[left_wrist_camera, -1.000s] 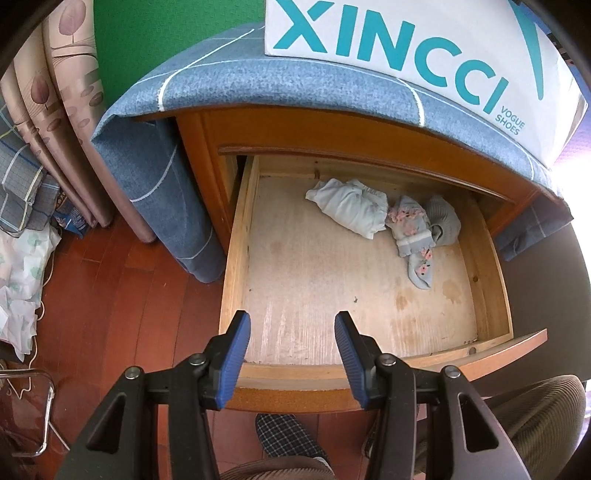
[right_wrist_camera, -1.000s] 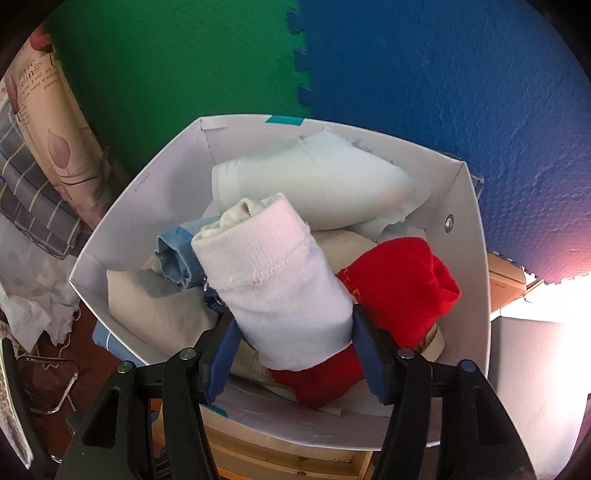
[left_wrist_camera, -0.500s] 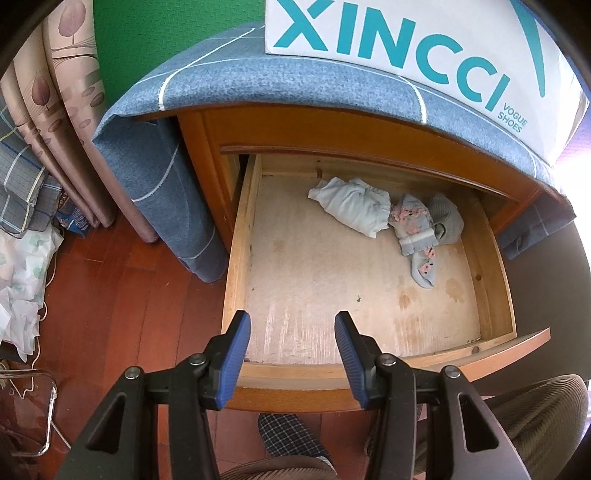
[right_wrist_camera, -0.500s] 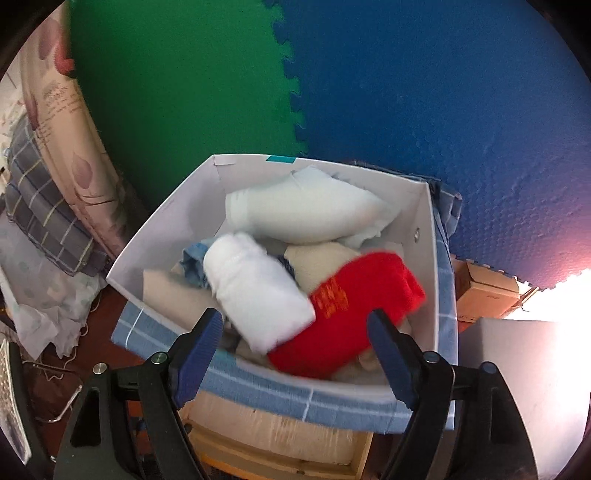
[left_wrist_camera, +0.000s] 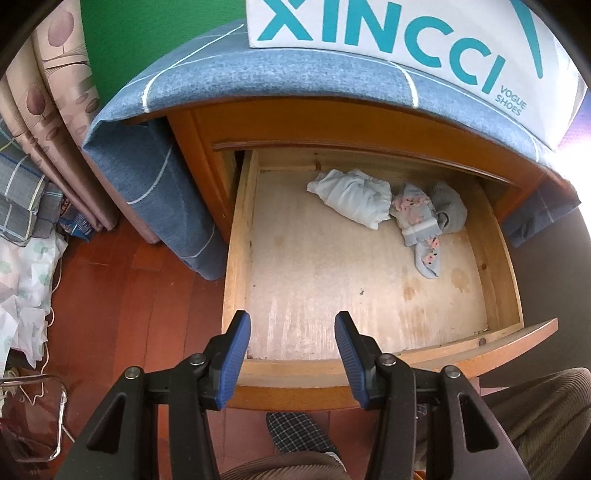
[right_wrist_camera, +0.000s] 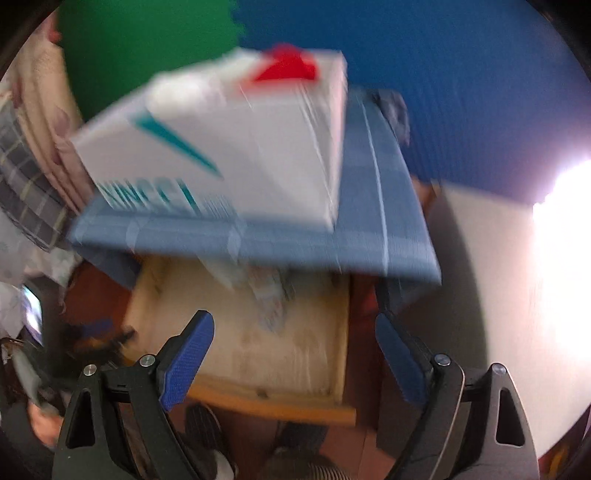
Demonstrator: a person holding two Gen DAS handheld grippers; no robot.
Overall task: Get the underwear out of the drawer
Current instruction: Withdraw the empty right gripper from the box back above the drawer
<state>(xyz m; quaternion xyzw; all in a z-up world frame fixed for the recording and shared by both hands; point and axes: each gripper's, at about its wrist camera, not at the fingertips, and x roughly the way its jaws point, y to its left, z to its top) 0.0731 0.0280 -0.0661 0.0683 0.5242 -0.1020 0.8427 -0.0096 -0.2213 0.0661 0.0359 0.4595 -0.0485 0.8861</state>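
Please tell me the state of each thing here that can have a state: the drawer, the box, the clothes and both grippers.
Drawer: pulled open.
White shoe box: open top, clothes inside, standing on the blue cloth.
Pale rolled garment: lying at the drawer's back.
Floral socks: lying loose beside it.
Left gripper: open, empty.
Right gripper: jaws just been opening, now wide and empty.

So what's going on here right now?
A person is emptying a wooden drawer with two hand-held grippers. The right hand-held gripper holds nothing; its jaws have just been opening, and it faces the drawer below the white shoebox, where a red garment shows. The left hand-held gripper hangs open at the drawer's front edge. A pale folded garment and socks remain at the back.
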